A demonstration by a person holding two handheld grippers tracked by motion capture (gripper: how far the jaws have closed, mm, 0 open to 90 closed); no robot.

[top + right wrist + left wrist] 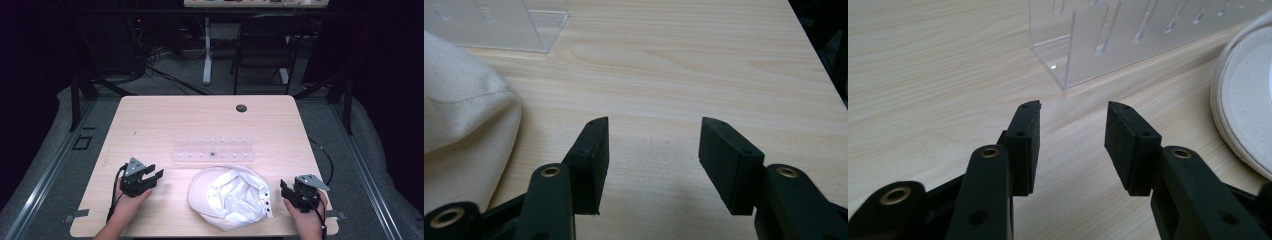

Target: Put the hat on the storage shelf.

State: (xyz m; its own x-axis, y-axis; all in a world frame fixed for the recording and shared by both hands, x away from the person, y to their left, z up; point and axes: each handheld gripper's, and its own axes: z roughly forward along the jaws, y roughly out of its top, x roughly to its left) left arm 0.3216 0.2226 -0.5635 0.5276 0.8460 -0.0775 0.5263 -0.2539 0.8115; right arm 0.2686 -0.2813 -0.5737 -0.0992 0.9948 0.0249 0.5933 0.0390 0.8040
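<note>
Wooden surface (150, 120) fully visible from high view alone; claw views crop white cap (231, 196) and clear rack (212, 150). Left claw (152, 175) and right claw (283, 189) released, empty.

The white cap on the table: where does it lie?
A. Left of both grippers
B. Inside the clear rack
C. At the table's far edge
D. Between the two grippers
D: the white cap lies between the left gripper and the right gripper.

No text, label, brand or number can be read in any view. The white cap (231, 196) and the clear rack (214, 149) bear no legible marks.
</note>
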